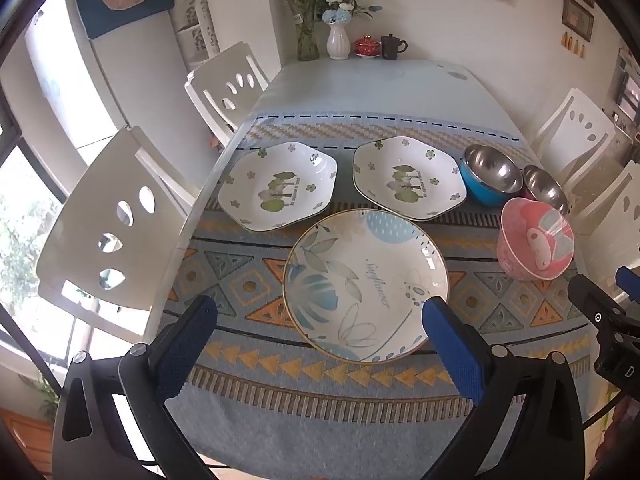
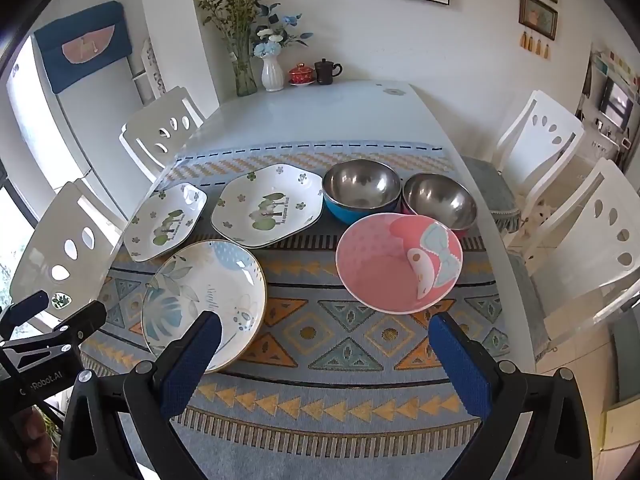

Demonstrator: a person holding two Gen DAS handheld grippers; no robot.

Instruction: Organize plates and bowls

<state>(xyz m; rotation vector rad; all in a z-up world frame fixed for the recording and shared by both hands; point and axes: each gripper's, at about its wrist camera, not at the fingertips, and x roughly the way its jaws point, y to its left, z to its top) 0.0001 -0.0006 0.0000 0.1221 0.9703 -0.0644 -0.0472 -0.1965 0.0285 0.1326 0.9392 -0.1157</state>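
Observation:
A round leaf-print plate (image 1: 366, 284) (image 2: 204, 304) lies on the patterned cloth, in front of my open, empty left gripper (image 1: 320, 320). Behind it lie two white tree-print plates, one to the left (image 1: 278, 186) (image 2: 166, 222) and one to the right (image 1: 410, 178) (image 2: 266, 206). A pink bowl (image 1: 536, 238) (image 2: 398, 262) stands at the right, just ahead of my open, empty right gripper (image 2: 326, 334). Behind it stand a blue steel bowl (image 1: 490, 174) (image 2: 360, 190) and a red steel bowl (image 1: 546, 188) (image 2: 440, 202). Both grippers hover over the table's near edge.
At the table's far end stand a glass vase (image 2: 245, 74), a white vase (image 2: 273, 72), a red lidded cup (image 2: 301, 73) and a dark mug (image 2: 326, 71). White chairs flank the table, left (image 1: 100, 224) and right (image 2: 592, 240). The right gripper's body (image 1: 600, 316) shows in the left wrist view.

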